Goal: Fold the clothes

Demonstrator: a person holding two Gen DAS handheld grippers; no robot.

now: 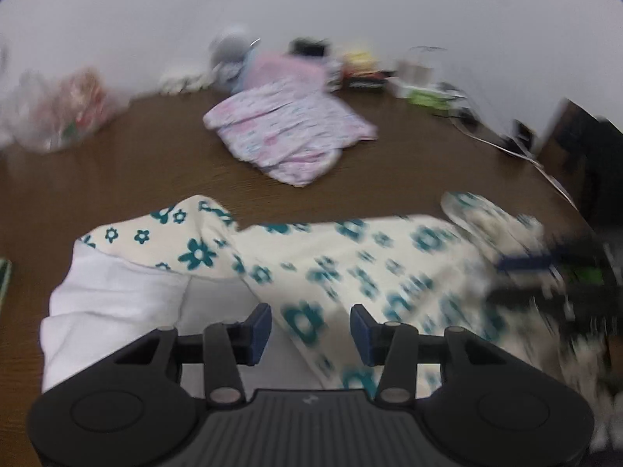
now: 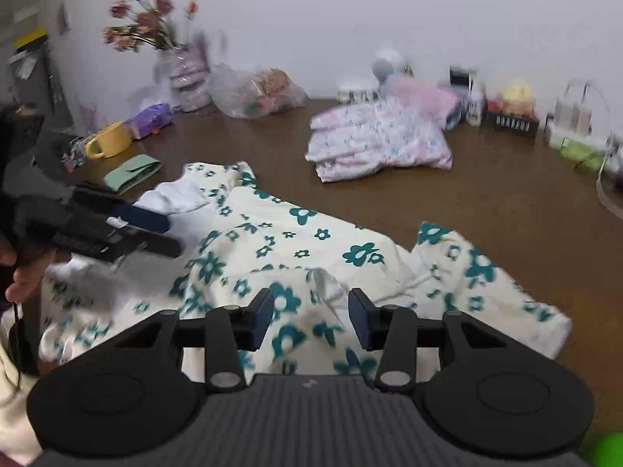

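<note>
Wore a cream sleeve (image 2: 11,401); gripped black grippers, left (image 1: 310,330) and right (image 2: 310,319), ribbed grey housing, blue pads, silver pivot screws.

Likely home: cluttered table (image 2: 486,202), flowers (image 2: 144,19).

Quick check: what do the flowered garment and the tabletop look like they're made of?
Flowered garment: soft woven or knit cloth, likely cotton, matte; it creases and drapes limply, with a plain white inner side. Tabletop: brown wood or wood-look laminate with a faint grain and low sheen; which one, I cannot tell.
</note>
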